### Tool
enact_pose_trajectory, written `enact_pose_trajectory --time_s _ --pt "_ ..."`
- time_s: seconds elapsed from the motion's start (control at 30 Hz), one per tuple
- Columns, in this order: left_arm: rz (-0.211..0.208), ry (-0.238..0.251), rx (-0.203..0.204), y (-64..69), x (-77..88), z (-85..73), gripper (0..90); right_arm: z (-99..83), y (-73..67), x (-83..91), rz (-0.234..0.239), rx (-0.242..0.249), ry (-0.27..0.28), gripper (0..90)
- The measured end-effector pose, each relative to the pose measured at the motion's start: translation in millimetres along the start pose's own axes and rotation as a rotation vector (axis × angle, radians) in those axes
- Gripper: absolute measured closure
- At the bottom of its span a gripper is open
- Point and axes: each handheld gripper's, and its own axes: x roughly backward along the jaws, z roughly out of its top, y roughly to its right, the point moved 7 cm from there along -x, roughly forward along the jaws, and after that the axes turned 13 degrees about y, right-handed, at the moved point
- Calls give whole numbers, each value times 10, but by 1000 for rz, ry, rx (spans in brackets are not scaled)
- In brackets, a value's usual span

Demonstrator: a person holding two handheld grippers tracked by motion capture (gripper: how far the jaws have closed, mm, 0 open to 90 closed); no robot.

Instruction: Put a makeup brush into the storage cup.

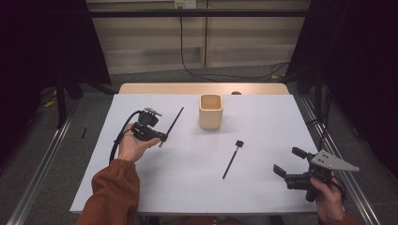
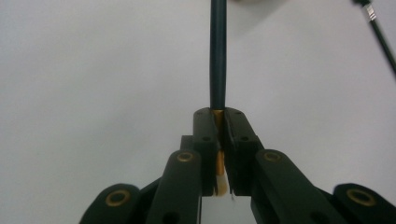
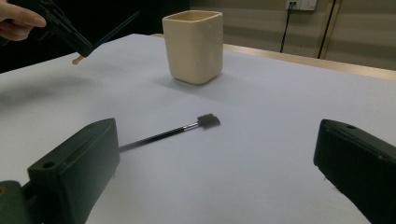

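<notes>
- In the high view, the left gripper [image 1: 159, 137] was held above the white worktop [image 1: 187, 187] at its left, its fingers clamped on a dark brush [image 1: 172, 123] whose long handle slanted up and away toward the cream cup [image 1: 210, 111].
- The left gripper view added what the high view could not resolve: the fingers [image 2: 205, 135] were closed almost together on the brush's yellowish lower part, with the dark handle [image 2: 217, 51] rising straight out between them.
- The cup stood upright near the far middle of the worktop; the right gripper view showed its glossy wall [image 3: 194, 46] and open top more plainly.
- A second brush [image 1: 232, 158] lay flat on the worktop between the cup and the right gripper; the right gripper view showed its silver ferrule and dark, square head [image 3: 208, 121].
- At the right, near the worktop's front corner, the right gripper [image 1: 287, 165] had its fingers spread wide with nothing between them.
</notes>
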Motion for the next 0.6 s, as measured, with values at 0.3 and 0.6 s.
enact_pose_trajectory --time_s 0.3,0.6 --pt "2 154 -15 -3 68 68 846 -3 -2 -4 3 -4 -3 0" --pt "-11 319 -32 52 154 178 846 -3 -1 -2 2 -4 -1 0"
